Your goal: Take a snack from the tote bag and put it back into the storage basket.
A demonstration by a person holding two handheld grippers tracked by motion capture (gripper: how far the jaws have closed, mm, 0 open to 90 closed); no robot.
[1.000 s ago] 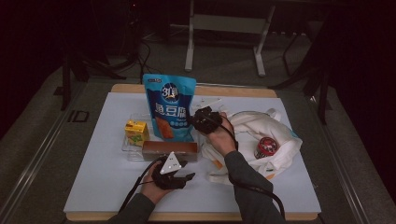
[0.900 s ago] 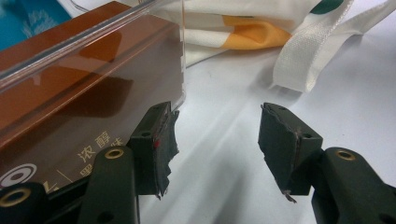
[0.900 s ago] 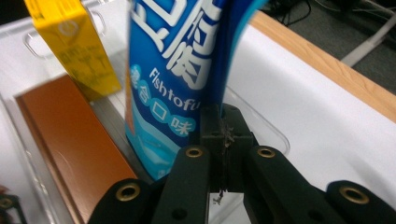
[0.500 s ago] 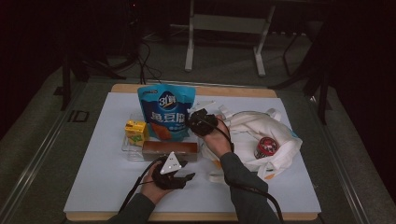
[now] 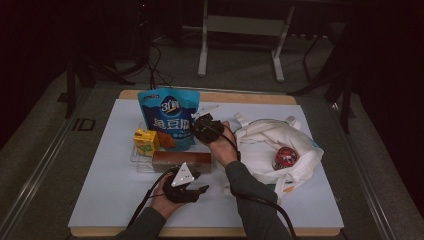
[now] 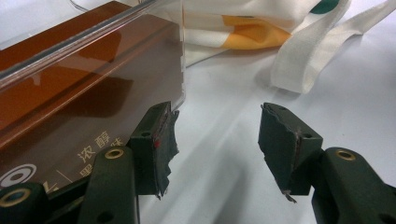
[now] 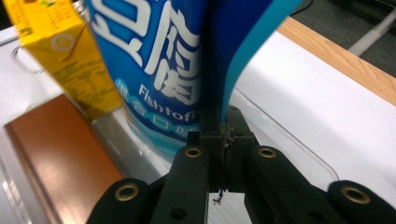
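Observation:
A blue snack bag (image 5: pixel 169 117) (image 7: pixel 154 70) stands upright in a clear tray (image 5: pixel 137 162) (image 7: pixel 289 140). My right gripper (image 5: pixel 200 127) (image 7: pixel 224 135) is shut on the bag's side seam. A yellow carton (image 5: pixel 146 141) (image 7: pixel 60 51) and a brown box (image 5: pixel 181 161) (image 6: pixel 70 102) (image 7: pixel 56 158) lie in the same tray. Near the table's front, my left gripper (image 5: pixel 200 187) (image 6: pixel 217 126) is open on the white mat with nothing between its jaws. Its left fingertip sits beside the tray's corner and the brown box.
A white cloth tote bag (image 5: pixel 270 145) (image 6: pixel 261 28) lies to the right of the tray, with a red can (image 5: pixel 285 157) in its mouth. The white mat (image 5: pixel 100 200) covers a wooden table whose edge (image 7: pixel 345 60) runs behind the tray.
My right gripper has shifted the blue bag a little to the left and lower into the tray. The left hand has stayed put.

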